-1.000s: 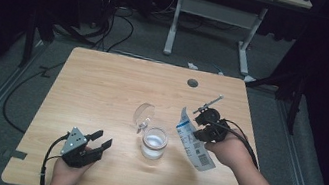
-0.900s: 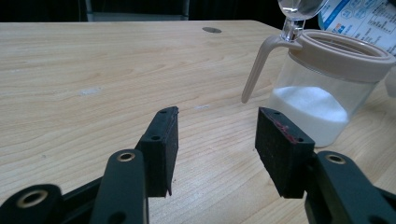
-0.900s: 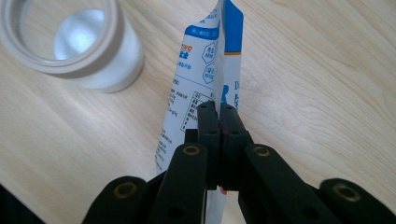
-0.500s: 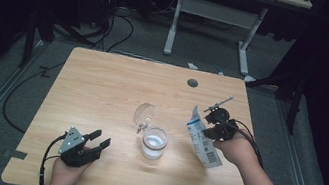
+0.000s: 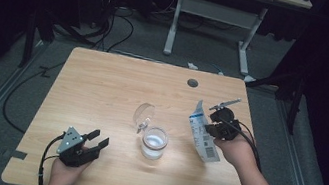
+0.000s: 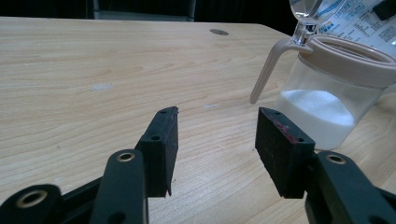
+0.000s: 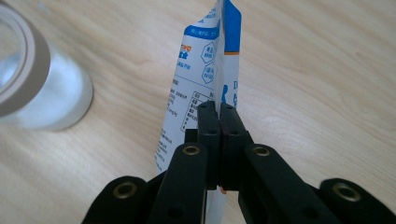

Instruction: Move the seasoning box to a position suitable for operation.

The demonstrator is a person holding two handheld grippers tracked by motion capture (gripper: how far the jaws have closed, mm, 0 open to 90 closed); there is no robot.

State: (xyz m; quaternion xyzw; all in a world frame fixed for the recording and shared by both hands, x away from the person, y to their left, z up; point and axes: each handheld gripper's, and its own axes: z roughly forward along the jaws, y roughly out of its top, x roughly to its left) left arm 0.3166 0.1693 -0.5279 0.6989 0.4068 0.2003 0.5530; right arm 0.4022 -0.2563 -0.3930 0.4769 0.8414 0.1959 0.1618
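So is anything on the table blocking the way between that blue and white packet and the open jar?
Nothing visible does. The right gripper pinches the packet just right of the jar, with bare table between them. The jar's lid is flipped up at the back.

Black left gripper point(image 5: 93, 142), grey plate, black right gripper point(image 7: 218, 112), trailing cables
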